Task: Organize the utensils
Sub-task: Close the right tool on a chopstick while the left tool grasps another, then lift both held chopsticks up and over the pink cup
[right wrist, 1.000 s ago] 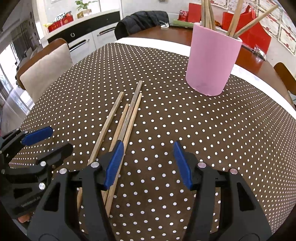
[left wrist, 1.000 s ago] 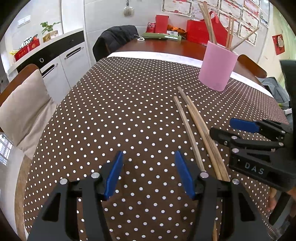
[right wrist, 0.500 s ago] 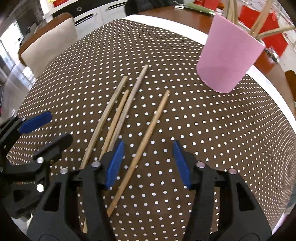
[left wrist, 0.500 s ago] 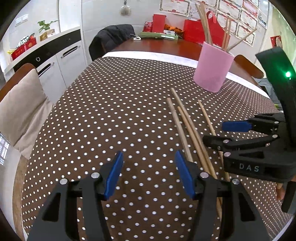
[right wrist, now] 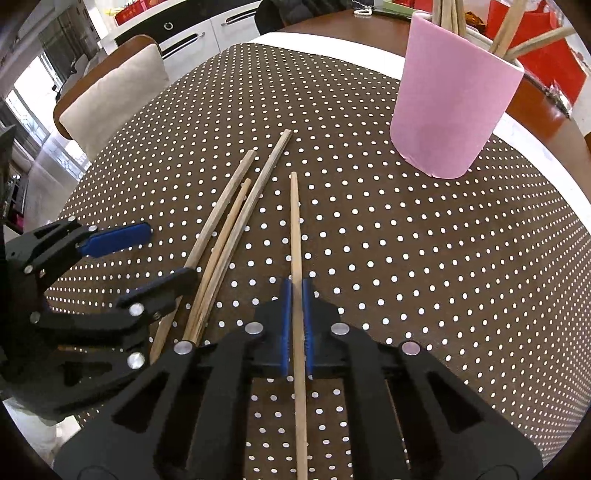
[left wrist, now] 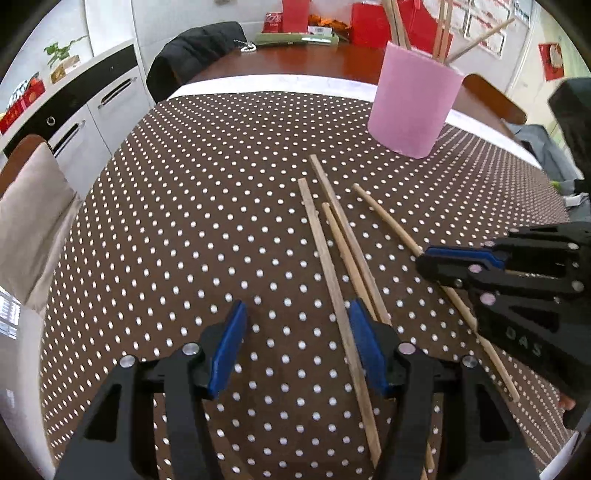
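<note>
A pink cup (left wrist: 413, 107) (right wrist: 450, 110) holding several chopsticks stands on the far part of the dotted tablecloth. Three loose chopsticks (left wrist: 343, 240) (right wrist: 229, 229) lie side by side on the cloth. A fourth chopstick (right wrist: 294, 221) (left wrist: 384, 218) lies apart to their right, and my right gripper (right wrist: 295, 291) (left wrist: 428, 260) is shut on its near half. My left gripper (left wrist: 297, 332) (right wrist: 162, 258) hangs over the near ends of the three. Its jaws are closing, and the leftmost stick runs between them just inside the right pad, which does not press on it.
The brown polka-dot tablecloth (left wrist: 184, 221) covers a wooden table. A cushioned chair (left wrist: 29, 221) stands at its left edge, and white cabinets (left wrist: 92, 110) are behind it. A chair draped with a dark jacket (left wrist: 195, 48) and red boxes (left wrist: 369, 22) are at the far end.
My right gripper has shut on the separate chopstick, which has swung in line with it. My left gripper has shifted right to the three sticks, and its jaws have narrowed a little.
</note>
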Demonstrator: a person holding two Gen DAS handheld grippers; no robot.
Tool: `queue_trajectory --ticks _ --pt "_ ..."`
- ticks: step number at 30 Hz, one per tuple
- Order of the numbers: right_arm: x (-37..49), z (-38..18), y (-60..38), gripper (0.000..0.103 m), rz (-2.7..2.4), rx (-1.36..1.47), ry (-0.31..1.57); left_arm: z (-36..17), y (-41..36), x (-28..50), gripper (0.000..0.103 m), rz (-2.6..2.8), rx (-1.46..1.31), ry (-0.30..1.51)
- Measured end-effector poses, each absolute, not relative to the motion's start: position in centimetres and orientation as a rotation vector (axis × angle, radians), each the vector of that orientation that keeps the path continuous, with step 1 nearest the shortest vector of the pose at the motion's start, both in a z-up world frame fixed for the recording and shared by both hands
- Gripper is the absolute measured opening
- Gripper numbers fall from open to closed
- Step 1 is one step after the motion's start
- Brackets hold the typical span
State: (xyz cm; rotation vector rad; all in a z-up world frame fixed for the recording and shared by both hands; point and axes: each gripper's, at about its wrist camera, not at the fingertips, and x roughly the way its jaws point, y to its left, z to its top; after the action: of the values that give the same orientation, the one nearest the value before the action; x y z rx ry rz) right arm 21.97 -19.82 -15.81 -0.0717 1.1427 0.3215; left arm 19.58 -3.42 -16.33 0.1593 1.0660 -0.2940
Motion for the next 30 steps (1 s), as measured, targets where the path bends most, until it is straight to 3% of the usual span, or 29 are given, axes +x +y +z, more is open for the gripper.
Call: queue_trajectory --ticks 5,8,12,18,30 --pt "21.8 -15.9 -20.7 0.006 0.332 -0.048 1.131 -16.0 -4.1 20.4 0.04 -0.296 0.211 1.101" --pt "21.5 -16.0 -21.5 0.006 0.336 -0.035 1.118 -15.7 -4.3 21.0 0.016 -0.287 0.213 1.116" --pt "20.9 -15.9 -22.2 0.006 0.344 -0.012 1.093 -15.5 -3.9 21.0 0.006 -0.282 0.187 1.112" --pt "19.8 -14.8 -24.0 0.006 0.344 0.039 1.024 -14.0 -4.0 20.3 0.006 -0.288 0.146 1.015" --pt "17.6 -8.8 -29.3 0.006 0.369 0.182 0.775 -5.7 -6.0 17.5 0.006 -0.407 0.022 0.602"
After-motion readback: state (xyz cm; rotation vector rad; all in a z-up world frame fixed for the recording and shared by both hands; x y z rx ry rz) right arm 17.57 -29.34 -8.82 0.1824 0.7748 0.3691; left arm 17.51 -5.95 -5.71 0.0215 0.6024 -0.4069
